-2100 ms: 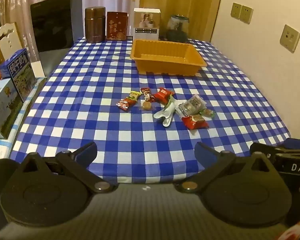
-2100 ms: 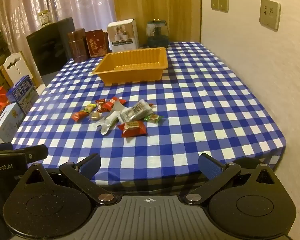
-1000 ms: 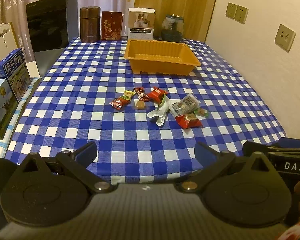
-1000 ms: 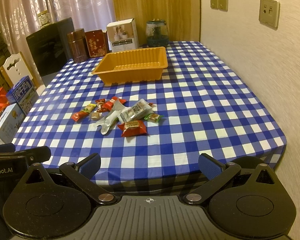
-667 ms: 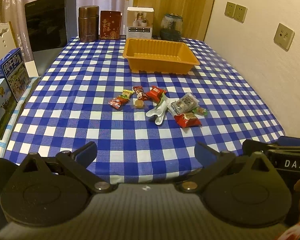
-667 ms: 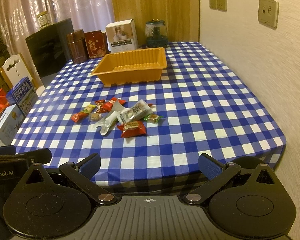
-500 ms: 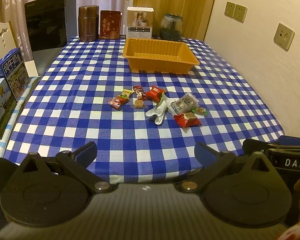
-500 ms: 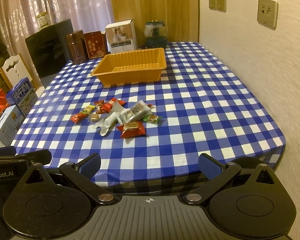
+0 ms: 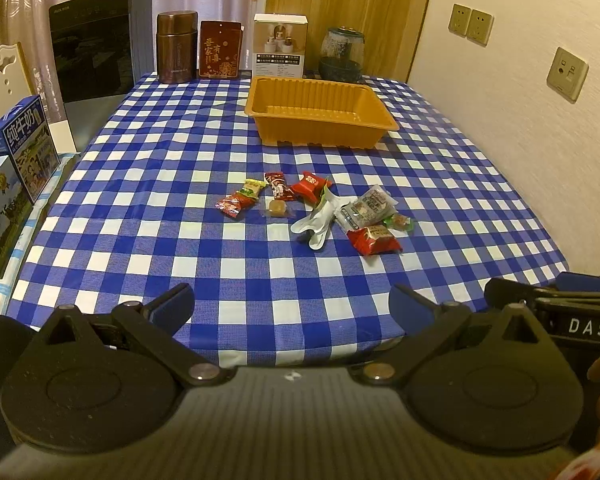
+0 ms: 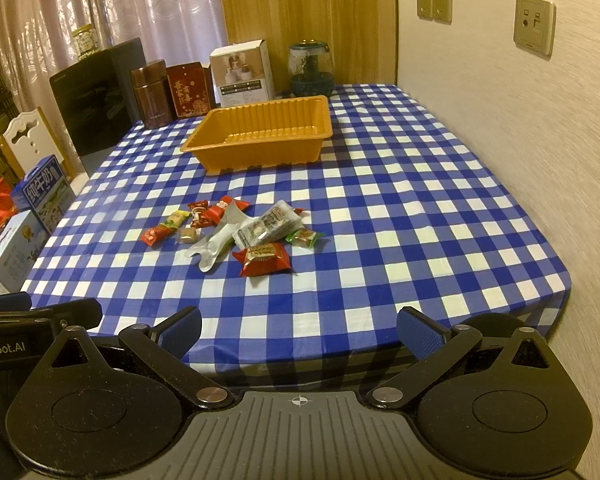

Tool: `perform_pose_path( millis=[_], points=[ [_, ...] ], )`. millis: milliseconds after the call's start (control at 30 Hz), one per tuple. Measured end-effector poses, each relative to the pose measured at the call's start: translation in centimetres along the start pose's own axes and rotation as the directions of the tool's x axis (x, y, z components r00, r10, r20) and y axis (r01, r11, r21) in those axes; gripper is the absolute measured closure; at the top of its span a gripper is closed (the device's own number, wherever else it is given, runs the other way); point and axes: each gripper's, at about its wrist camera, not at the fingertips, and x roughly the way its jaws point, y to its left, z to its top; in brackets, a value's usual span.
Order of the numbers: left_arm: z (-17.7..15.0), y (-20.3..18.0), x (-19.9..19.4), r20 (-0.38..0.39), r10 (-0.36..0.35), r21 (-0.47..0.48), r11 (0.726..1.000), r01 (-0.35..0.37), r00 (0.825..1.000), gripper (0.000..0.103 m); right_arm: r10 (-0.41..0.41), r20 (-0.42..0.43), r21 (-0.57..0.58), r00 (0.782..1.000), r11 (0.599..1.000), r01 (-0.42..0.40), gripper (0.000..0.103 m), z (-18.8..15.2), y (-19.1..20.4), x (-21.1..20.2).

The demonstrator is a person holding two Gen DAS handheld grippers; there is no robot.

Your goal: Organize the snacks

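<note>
Checkered counter [image 9: 140,184] carries scattered snacks [image 9: 312,208] near an empty tray [image 9: 320,110]. I hold left gripper [image 9: 290,312] and right gripper [image 10: 298,330] released at the near edge; next I reach for one snack.

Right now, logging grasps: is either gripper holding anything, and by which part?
Nothing is held: left gripper and right gripper are open, short of the snacks.

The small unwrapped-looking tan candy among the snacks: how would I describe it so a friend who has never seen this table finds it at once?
Start at the orange tray on the checked tablecloth, then come toward the near edge to the scatter of snacks. At its left part lies the tan candy, just right of a red wrapper. It alone is in clear wrap, plain brown.
</note>
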Motion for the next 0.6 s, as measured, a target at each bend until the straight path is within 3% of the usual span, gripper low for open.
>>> perform_pose_path(
  millis=[600],
  points=[
    [-0.02, -0.04, 0.0, 0.0, 0.001, -0.001, 1.0, -0.001, 1.0, 0.0, 0.001, -0.001, 0.0, 1.0, 1.0, -0.001, 0.0, 0.04, -0.04, 0.03]
  ],
)
